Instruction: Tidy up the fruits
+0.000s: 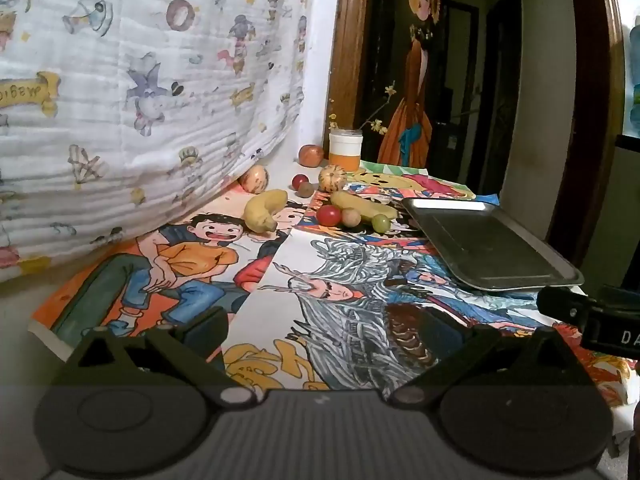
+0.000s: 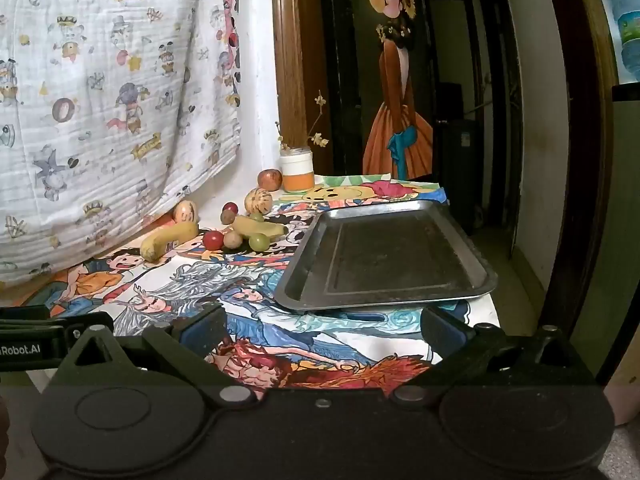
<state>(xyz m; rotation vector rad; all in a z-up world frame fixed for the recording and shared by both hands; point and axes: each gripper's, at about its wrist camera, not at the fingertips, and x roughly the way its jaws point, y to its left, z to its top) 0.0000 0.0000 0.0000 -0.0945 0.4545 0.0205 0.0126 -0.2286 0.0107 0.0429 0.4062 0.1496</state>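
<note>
Fruits are seen well beyond both pairs of fingers, none between them. The left gripper (image 1: 324, 334) is held with its fingers spread wide and empty above the picture-covered counter (image 1: 340, 280); the right gripper (image 2: 322, 330) is likewise fully open, its fingers just short of the near edge of an empty metal tray (image 2: 476, 256). Farther back, left of the tray, two bananas (image 1: 264, 210) (image 2: 256, 227), a red cherry tomato (image 2: 212, 239), a green grape (image 2: 259, 241) and further small round fruits are clustered. An apple (image 2: 269, 179) is set beside a white-and-orange jar (image 2: 297, 170) at the rear.
</note>
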